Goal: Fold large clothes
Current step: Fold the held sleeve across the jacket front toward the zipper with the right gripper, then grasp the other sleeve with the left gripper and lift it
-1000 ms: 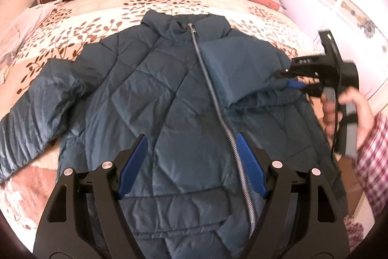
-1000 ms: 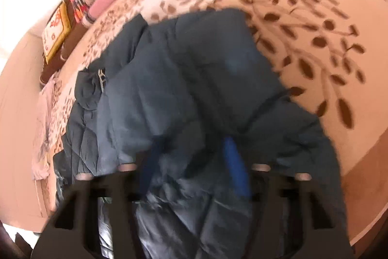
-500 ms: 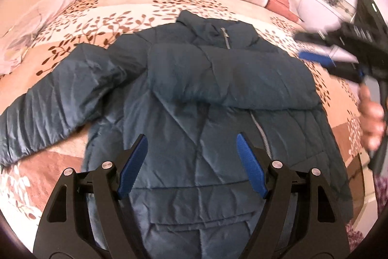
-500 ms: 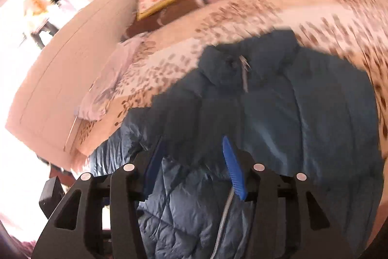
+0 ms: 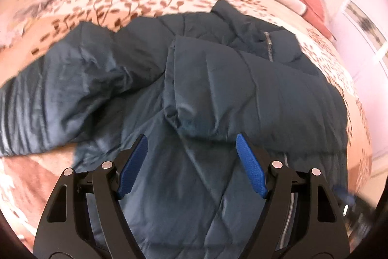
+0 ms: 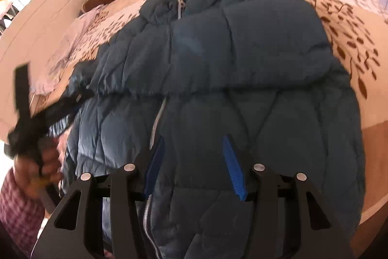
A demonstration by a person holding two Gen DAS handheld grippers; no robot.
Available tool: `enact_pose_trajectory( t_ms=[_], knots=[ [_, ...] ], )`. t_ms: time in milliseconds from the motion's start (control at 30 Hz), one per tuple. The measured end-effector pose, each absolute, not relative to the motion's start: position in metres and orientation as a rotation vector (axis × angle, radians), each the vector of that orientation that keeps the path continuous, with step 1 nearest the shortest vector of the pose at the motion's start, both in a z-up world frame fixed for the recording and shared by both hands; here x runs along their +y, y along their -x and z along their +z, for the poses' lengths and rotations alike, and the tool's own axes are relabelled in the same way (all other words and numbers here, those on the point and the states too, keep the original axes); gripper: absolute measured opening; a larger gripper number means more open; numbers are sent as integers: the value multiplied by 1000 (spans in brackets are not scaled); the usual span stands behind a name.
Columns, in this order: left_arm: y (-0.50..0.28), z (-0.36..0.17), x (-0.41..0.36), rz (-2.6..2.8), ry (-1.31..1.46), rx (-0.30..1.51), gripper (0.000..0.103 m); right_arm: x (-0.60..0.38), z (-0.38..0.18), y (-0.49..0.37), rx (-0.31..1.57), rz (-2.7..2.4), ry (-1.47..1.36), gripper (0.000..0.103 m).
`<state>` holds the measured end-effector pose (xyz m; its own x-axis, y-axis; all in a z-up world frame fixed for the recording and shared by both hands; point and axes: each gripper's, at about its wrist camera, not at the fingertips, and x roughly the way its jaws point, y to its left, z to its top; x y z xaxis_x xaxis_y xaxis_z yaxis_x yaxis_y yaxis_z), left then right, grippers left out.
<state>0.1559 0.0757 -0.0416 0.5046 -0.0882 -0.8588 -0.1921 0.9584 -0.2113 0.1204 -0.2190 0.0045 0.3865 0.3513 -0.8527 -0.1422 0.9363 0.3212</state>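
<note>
Sleeve [image 5: 242,94] of the dark blue quilted puffer jacket [image 6: 242,113] now lies folded across its chest on the leaf-patterned bed [image 5: 145,1]; right gripper [image 6: 194,162] has just released, jaws spread and empty; left gripper [image 5: 191,162] wide open. Other sleeve [image 5: 48,98] next, probably.

Jacket [image 5: 218,94] hem cut off by bottom edge behind gripper bodies in both views. Outstretched sleeve [image 5: 48,101] end cropped at left edge. Left gripper [image 6: 72,98] motion-blurred in right wrist view, jaw state unreadable there. Dark smear [image 5: 346,200] lower right, possibly other gripper.
</note>
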Motion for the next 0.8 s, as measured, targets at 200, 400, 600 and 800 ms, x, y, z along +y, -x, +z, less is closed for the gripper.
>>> enact_pose_trajectory(
  t_ms=[200,400,600,800],
  knots=[
    [-186,-47,68,154,285,1048,30,-219,-9,-113,1156,366,-165,51],
    [-193,-54,64,227,266,1075,32,-213,-18,-110,1145,368,-78,64],
    [-160,-32,68,219,272,1051,55,-197,-18,-105,1132,319,28,73],
    [-96,-13,77,161,325,1009,59,-187,6,-89,1047,346,37,74]
  ],
)
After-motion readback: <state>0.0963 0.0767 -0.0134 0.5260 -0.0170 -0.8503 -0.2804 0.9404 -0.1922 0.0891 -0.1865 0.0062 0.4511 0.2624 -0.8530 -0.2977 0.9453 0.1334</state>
